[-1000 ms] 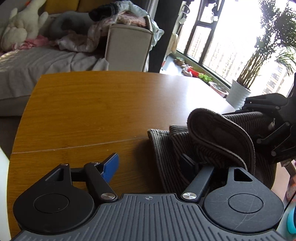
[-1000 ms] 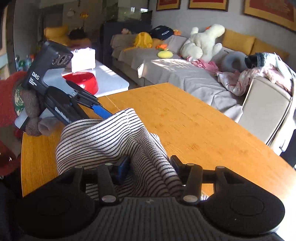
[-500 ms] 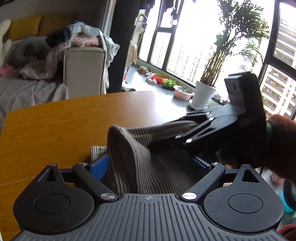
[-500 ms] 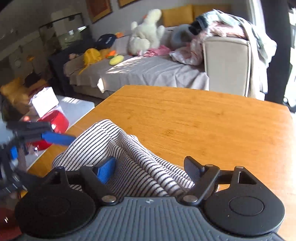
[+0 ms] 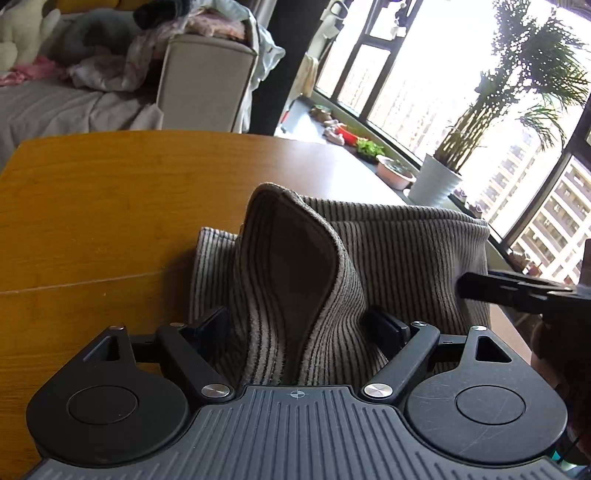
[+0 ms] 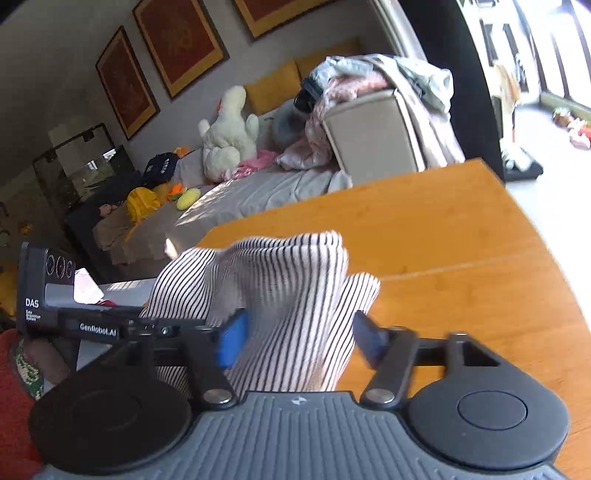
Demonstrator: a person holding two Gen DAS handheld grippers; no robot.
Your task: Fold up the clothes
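Observation:
A striped knit garment (image 5: 369,258) is bunched on the wooden table (image 5: 110,203). My left gripper (image 5: 306,325) has its jaws wide apart, with a raised fold of the garment standing between them. My right gripper (image 6: 299,332) also has its jaws apart around a bunched part of the same garment (image 6: 288,280), lifted above the table (image 6: 443,240). The right gripper's finger shows at the right edge of the left wrist view (image 5: 517,291), touching the cloth. The left gripper body shows at the left of the right wrist view (image 6: 74,317).
A sofa (image 6: 277,184) with a plush toy (image 6: 229,129) and piled clothes (image 5: 192,29) stands beyond the table's far edge. A potted plant (image 5: 436,181) stands by the window. The table's right edge (image 6: 546,258) is close.
The left gripper moved onto the garment, so a fold now stands between its jaws. The right gripper lifted and swung, carrying its bunch of cloth up off the table.

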